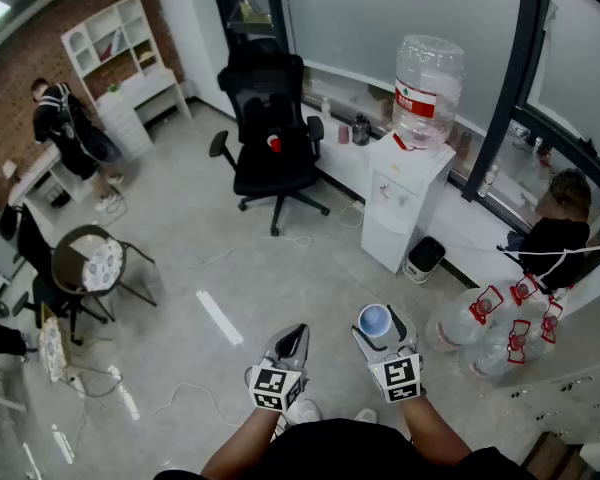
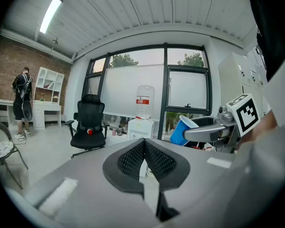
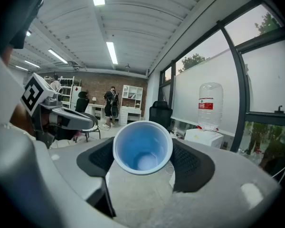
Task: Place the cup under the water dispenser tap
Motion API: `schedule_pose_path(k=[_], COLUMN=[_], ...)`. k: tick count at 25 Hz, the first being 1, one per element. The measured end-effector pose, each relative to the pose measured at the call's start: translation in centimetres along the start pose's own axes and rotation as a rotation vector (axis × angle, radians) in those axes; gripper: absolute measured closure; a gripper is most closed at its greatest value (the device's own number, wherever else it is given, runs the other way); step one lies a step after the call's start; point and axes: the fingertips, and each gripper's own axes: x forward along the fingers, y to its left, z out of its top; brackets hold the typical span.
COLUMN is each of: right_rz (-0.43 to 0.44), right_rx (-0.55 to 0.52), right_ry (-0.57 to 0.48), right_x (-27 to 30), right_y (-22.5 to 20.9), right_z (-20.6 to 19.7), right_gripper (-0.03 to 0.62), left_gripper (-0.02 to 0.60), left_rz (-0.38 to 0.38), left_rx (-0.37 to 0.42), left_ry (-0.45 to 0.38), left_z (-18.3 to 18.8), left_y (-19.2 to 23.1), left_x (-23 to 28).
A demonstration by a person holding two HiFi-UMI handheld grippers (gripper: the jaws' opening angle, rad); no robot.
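Observation:
A blue cup point(image 3: 143, 148) with a white rim sits upright between the black pads of my right gripper point(image 3: 143, 156), which is shut on it; it looks empty. From the head view the cup point(image 1: 374, 321) shows at the tip of the right gripper point(image 1: 376, 330), held above the grey floor. My left gripper point(image 1: 291, 342) is beside it, jaws together and holding nothing; its pads point(image 2: 145, 158) meet in the left gripper view. The white water dispenser point(image 1: 403, 200) with a clear bottle point(image 1: 427, 89) stands ahead against the window, well beyond both grippers.
A black office chair point(image 1: 271, 133) stands left of the dispenser. A small bin point(image 1: 424, 258) sits at its base, spare water bottles point(image 1: 495, 325) to the right. One person crouches at the right point(image 1: 555, 233), another stands far left point(image 1: 72, 140). A round stool point(image 1: 88, 265) and cables lie left.

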Motion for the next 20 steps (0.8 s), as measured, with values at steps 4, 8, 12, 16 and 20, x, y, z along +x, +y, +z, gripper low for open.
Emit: schedule_pose_path(k=[4,8,12,16,20], right_rz=[0.003,0.004,-0.006,-0.033,-0.051], right_rx=[-0.005,-0.01,-0.006,0.02,0.055], right_ry=[0.005,0.011,0.018,0.003,0.014], right_x=[0.7,1.5,2.3,3.4,5.0], right_y=[0.5,1.2,2.1,2.9,4.3], right_z=[0.2,0.2,0.5,0.8,0.6], right_gripper=[0.233,0.233,0.231,0.227,0.229], left_gripper=[0.566,0.566,0.565,0.566,0.565], left_rz=[0.002,-0.004,-0.015,-0.036,-0.066], left_rx=[0.001,-0.003,-0.004,0.001,0.017], left_ry=[-0.002,-0.006,-0.01,-0.004,-0.001], left_z=[0.3,0.1,-0.1,-0.5,-0.9], left_y=[0.8,1.7,2.8,4.4,6.4], left_x=[-0.2,-0.4,-0.8,-1.4,-1.9])
